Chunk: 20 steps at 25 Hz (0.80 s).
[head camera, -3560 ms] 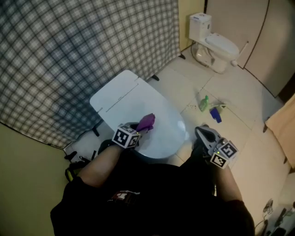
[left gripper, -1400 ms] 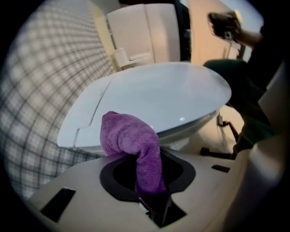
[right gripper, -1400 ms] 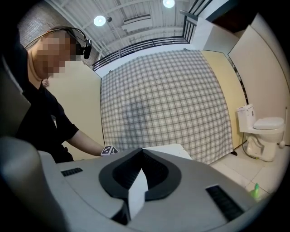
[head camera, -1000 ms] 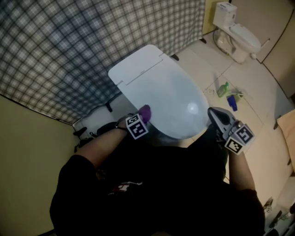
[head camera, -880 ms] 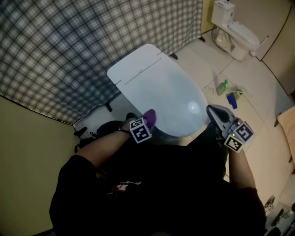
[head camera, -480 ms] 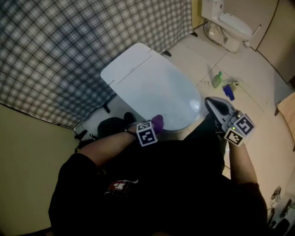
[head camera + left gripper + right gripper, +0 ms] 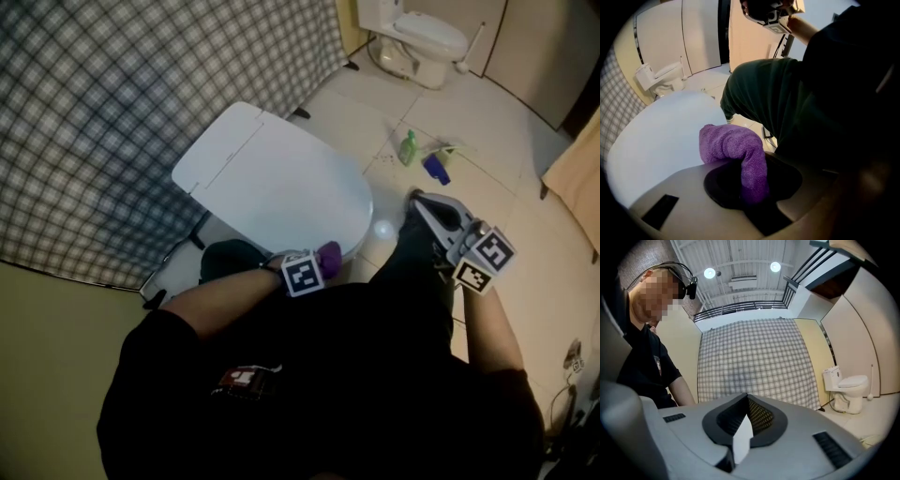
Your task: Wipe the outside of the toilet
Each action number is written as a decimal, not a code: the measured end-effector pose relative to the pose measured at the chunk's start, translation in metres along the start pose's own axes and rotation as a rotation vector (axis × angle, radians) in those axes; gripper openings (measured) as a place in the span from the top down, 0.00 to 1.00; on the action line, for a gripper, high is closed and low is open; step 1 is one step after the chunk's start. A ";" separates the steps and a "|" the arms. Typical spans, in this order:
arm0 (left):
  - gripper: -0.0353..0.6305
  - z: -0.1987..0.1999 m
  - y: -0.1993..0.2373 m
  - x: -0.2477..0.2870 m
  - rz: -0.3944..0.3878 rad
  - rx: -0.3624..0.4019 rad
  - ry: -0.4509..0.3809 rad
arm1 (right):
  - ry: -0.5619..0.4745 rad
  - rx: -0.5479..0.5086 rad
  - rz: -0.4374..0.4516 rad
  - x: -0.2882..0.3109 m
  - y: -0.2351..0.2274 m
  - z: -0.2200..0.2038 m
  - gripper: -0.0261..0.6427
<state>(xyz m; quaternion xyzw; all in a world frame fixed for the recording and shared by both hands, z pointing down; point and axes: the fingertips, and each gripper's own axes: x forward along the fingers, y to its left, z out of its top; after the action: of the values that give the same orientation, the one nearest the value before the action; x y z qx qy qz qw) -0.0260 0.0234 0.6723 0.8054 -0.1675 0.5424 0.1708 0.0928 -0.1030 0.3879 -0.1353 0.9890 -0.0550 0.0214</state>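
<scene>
A: Left side first. What is the left gripper (image 7: 751, 190) doing?

B: Its jaws are clamped on a purple cloth (image 7: 735, 149), which bunches out ahead of them. In the head view the wad sits at the near front edge of the toilet (image 7: 272, 183), just below the lid line. Contact looks likely, but I can't confirm it.

A: Step in hand?

B: My reading is the wipe itself, working around the front of the bowl's outside. The next move probably calls for pressing the cloth to the curve and following it round, low on the shell.

A: The toilet itself?

B: White, smooth and glossy, lid down. It stands on the tiled floor in front of a checked curtain (image 7: 141, 112), directly before the person. No marks visible on the lid.

A: Right side?

B: The right gripper (image 7: 424, 204) is held above the floor just right of the bowl, jaws together with nothing in them. Beyond it, a green bottle (image 7: 409, 147) and a blue object (image 7: 436, 167) lie on the tiles
</scene>
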 end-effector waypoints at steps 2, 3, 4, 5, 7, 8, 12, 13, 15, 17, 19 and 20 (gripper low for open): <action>0.81 0.019 -0.001 0.010 -0.015 0.004 -0.017 | -0.002 -0.004 -0.025 -0.013 -0.003 0.001 0.95; 0.81 0.028 -0.001 0.015 -0.022 0.001 -0.019 | -0.002 -0.007 -0.036 -0.019 -0.004 0.002 0.95; 0.81 0.036 0.001 0.019 -0.028 -0.002 -0.018 | 0.001 -0.011 -0.049 -0.026 -0.005 0.002 0.95; 0.81 0.044 0.003 0.023 -0.033 -0.006 -0.019 | 0.007 -0.016 -0.065 -0.032 -0.006 0.003 0.95; 0.81 0.065 0.011 0.028 -0.044 -0.019 -0.039 | 0.024 -0.023 -0.098 -0.046 -0.010 0.001 0.95; 0.81 0.077 0.016 0.029 -0.045 -0.025 -0.061 | 0.032 -0.023 -0.113 -0.051 -0.013 0.000 0.95; 0.81 0.114 0.035 0.034 -0.041 -0.013 -0.110 | 0.037 0.005 -0.159 -0.070 -0.028 -0.007 0.95; 0.81 0.120 0.041 0.036 -0.040 -0.012 -0.114 | 0.037 0.011 -0.164 -0.071 -0.032 -0.008 0.95; 0.81 0.131 0.057 0.037 -0.025 -0.022 -0.113 | 0.032 0.020 -0.169 -0.072 -0.038 -0.011 0.95; 0.81 0.146 0.078 0.037 -0.010 -0.045 -0.127 | 0.023 0.029 -0.171 -0.069 -0.045 -0.012 0.95; 0.81 0.163 0.103 0.035 0.001 -0.092 -0.161 | 0.024 0.050 -0.166 -0.067 -0.052 -0.016 0.95; 0.81 0.169 0.116 0.034 0.008 -0.123 -0.173 | 0.024 0.064 -0.164 -0.066 -0.055 -0.019 0.95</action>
<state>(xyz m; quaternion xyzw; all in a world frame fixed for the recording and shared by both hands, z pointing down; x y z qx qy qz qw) 0.0711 -0.1593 0.6549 0.8364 -0.2177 0.4602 0.2029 0.1698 -0.1363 0.4153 -0.2144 0.9726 -0.0896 0.0091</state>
